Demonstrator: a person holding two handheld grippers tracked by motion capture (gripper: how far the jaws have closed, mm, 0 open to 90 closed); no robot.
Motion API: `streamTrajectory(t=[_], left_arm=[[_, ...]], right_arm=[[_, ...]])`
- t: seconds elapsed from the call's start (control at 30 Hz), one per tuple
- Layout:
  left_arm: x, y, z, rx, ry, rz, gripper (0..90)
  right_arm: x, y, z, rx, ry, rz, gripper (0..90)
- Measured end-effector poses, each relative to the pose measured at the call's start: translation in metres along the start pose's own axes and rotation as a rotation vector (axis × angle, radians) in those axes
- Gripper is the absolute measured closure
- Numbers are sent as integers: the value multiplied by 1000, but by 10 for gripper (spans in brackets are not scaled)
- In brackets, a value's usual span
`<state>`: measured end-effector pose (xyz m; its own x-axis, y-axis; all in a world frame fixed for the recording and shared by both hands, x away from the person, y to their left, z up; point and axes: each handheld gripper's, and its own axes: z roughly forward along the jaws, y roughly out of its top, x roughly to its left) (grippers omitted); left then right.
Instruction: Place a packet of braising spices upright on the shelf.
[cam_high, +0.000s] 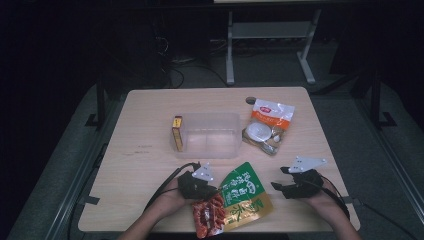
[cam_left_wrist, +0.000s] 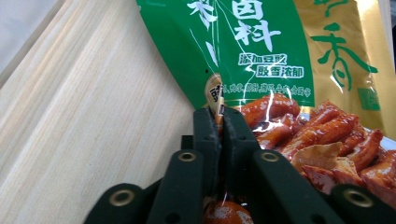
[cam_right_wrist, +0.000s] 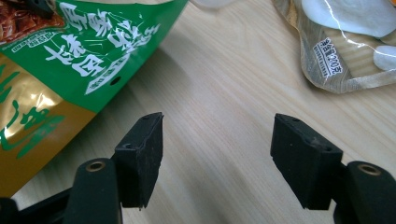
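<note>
A green and gold snack bag (cam_high: 239, 200) with red food printed on it lies near the table's front edge. My left gripper (cam_high: 212, 191) is at the bag's left edge. In the left gripper view the bag (cam_left_wrist: 280, 56) has its edge pinched between the two black pads of my left gripper (cam_left_wrist: 221, 122), which is shut on it. My right gripper (cam_high: 276, 186) rests to the right of the bag. In the right gripper view my right gripper (cam_right_wrist: 217, 149) stands open over bare wood, with the bag (cam_right_wrist: 70, 70) to its left.
A clear plastic tub (cam_high: 207, 135) stands mid-table with a small yellow box (cam_high: 177, 133) against its left side. An orange and clear bag of white pieces (cam_high: 265, 125) lies to the tub's right. The wooden table (cam_high: 140, 165) has bare room on the left.
</note>
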<state>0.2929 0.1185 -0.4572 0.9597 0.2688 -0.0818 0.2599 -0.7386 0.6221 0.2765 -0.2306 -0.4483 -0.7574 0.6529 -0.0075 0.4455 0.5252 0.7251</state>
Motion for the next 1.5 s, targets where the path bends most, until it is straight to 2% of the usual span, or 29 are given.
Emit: streamTrajectory(t=[0.17,0.23,0.37,0.5,0.53,0.57,0.7,0.77,0.83,0.93,1.13,1.3,1.4,1.5], left_arm=[[3,-2,-2,-21,-22,-37,891],[4,-2,-7,-48,-33,-59,894],[6,-1,-16,-85,-24,-78,896],[10,-2,-34,-144,13,-99,896],[10,-2,-34,-144,13,-99,896],[12,-4,-45,-174,38,-115,897],[15,-7,-58,-222,66,-145,897],[17,-10,-69,-259,97,-163,897],[19,-12,-73,-266,110,-163,897],[23,-18,-84,-289,138,-186,897],[25,-24,-97,-318,170,-198,897],[26,-29,-107,-366,190,-225,897],[27,-31,-113,-395,201,-244,897],[28,-32,-116,-408,212,-242,897]], right_arm=[[-2,0,0,-3,0,5,337],[-2,-1,-1,-5,-1,6,337],[-2,-1,-2,-6,-3,9,337],[-4,0,-5,-29,-2,19,336],[-4,0,-5,-29,-2,19,336],[-4,0,-6,-40,1,25,336],[-5,1,-7,-51,7,33,336],[-3,3,-6,-52,16,30,336],[-3,3,-6,-54,17,28,336],[0,5,-6,-64,31,29,336],[7,10,-4,-73,78,27,341],[13,14,0,-69,114,25,340],[18,22,5,-85,137,17,339],[21,30,10,-100,159,9,331]])
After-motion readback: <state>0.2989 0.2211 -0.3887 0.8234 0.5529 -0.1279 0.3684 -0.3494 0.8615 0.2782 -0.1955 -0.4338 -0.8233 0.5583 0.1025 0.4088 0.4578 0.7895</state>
